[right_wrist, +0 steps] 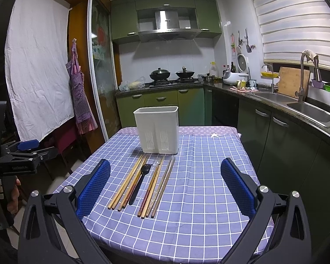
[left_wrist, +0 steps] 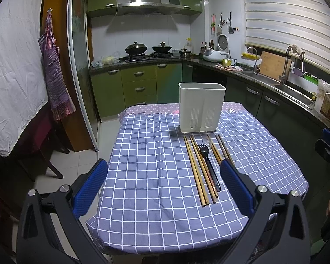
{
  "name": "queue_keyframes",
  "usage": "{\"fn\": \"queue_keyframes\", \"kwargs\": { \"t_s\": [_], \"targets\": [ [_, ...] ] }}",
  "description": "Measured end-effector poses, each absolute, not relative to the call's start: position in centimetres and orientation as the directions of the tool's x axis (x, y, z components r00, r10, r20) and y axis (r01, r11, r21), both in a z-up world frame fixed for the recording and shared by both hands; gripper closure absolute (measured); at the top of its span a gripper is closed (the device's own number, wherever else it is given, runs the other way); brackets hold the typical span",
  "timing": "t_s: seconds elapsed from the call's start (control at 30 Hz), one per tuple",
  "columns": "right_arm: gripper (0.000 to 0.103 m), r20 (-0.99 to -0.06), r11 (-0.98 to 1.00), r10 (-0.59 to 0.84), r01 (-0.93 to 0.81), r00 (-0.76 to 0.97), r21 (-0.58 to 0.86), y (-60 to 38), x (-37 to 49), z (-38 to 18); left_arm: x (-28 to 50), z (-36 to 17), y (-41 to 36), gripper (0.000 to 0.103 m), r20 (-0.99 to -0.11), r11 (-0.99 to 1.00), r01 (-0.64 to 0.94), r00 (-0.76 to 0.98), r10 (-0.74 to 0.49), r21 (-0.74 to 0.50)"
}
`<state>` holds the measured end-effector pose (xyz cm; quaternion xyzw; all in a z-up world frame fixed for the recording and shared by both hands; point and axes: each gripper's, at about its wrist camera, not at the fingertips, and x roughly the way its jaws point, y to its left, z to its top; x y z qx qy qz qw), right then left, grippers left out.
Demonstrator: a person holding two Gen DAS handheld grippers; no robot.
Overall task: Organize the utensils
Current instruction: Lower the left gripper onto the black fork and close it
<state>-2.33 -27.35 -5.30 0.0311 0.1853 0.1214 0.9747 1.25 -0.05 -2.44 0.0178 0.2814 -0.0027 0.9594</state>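
A home kitchen: green cabinets [right_wrist: 162, 99], steel range hood [right_wrist: 168, 26], two woks [right_wrist: 160, 74] on a gas stove, rice cooker [right_wrist: 231, 74], double sink [right_wrist: 308, 107], apron [right_wrist: 80, 92] hanging by the door.

We see a small table covered by a blue-and-white checked cloth [right_wrist: 198, 187]. On it stands a white plastic utensil holder [right_wrist: 157, 129], upright at the far end. Just before it lie wooden chopsticks [right_wrist: 125, 184] in a row, with a black plastic fork [right_wrist: 139, 181] among them.
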Motion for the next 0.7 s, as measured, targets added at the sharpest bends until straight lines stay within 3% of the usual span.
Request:
{"fn": "queue_keyframes", "kwargs": {
  "t_s": [0.3, 0.53, 0.7],
  "targets": [
    [0.004, -0.442, 0.984, 0.171, -0.176, 0.880, 0.031, -27.5, 2.0, -6.3, 5.7, -3.9, -1.1, 0.006, -0.632, 0.997, 0.075, 0.774, -0.048, 0.016],
    [0.004, -0.704, 0.974, 0.170, -0.225, 0.690, 0.015, -27.9, 12.1, -9.3, 13.9, -7.5, -4.0, 0.006, -0.792, 0.992, 0.121, 0.609, -0.037, 0.047],
    [0.004, -0.799, 0.970, 0.132, -0.241, 0.586, -0.017, -28.0, 16.5, -11.9, 18.2, -9.7, -6.3, 0.006, -0.846, 0.990, 0.134, 0.532, -0.029, 0.051]
  ]
}}
